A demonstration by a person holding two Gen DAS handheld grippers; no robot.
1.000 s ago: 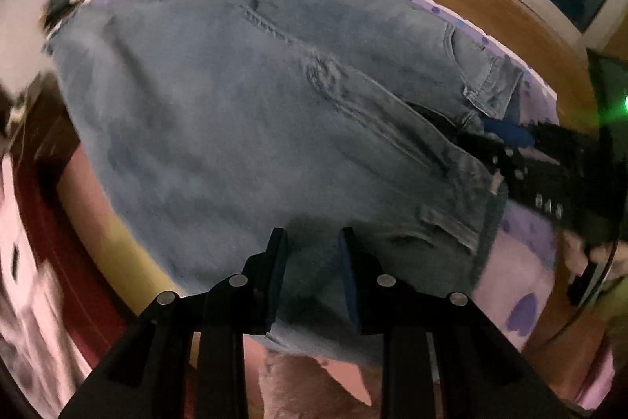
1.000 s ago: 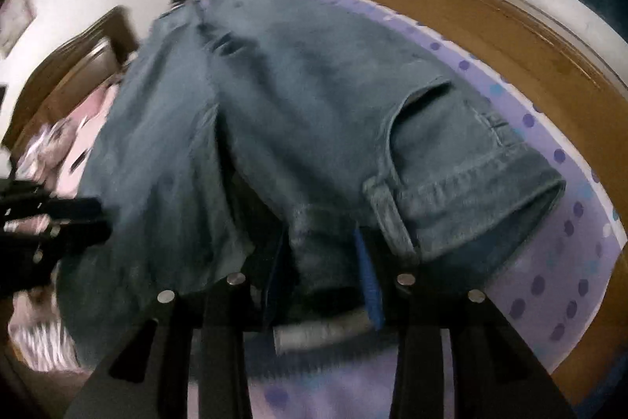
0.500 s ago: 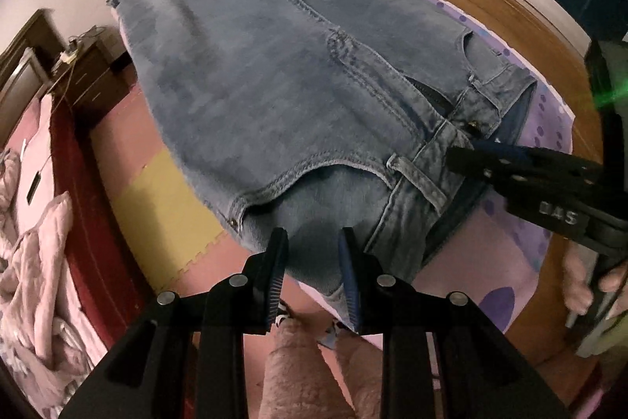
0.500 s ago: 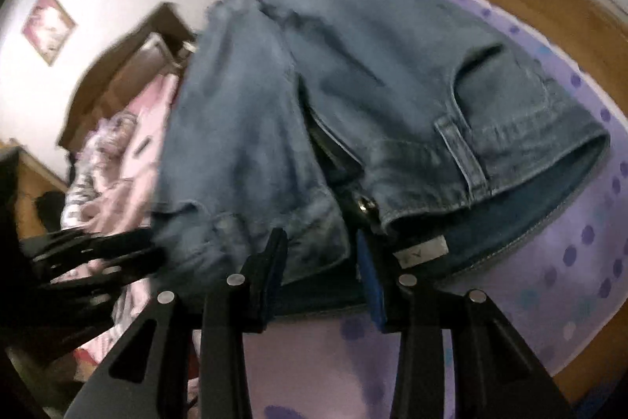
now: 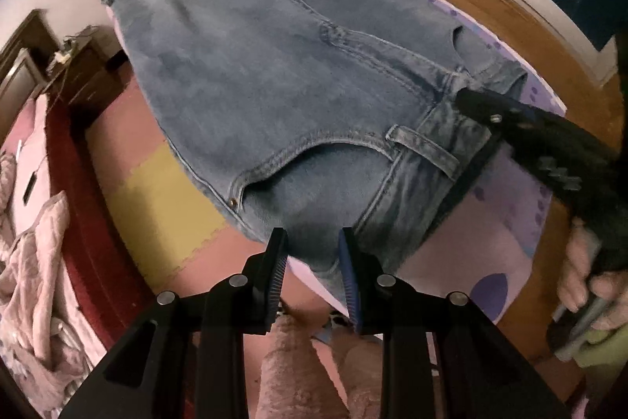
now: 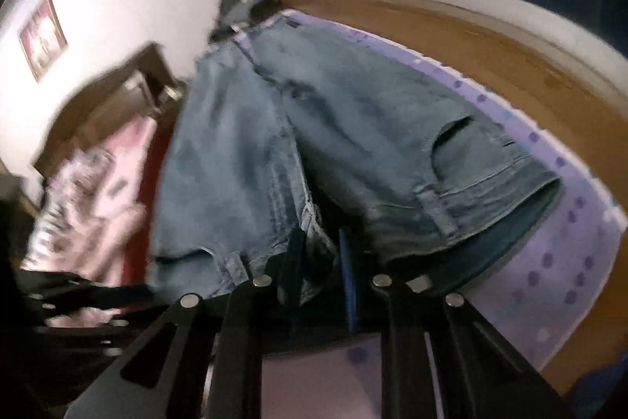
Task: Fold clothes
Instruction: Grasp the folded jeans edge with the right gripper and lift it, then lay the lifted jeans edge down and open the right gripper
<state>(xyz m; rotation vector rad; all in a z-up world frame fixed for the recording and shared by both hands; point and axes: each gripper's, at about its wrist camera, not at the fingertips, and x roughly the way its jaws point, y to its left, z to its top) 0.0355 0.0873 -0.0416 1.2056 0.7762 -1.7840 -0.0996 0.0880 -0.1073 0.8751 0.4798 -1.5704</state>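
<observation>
Left wrist view showed the jeans (image 5: 298,97) spread on a purple dotted mat (image 5: 506,230), their waist end hanging over the mat's near edge above the floor (image 5: 157,191). The left gripper (image 5: 312,254) was clamped on the waistband corner, and the right gripper (image 6: 320,258) pinched the waistband near the fly. Bare wood table (image 6: 490,53) lay beyond the far edge.

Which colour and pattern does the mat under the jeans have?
The mat is light purple with darker purple dots, clearest in the right wrist view.
</observation>
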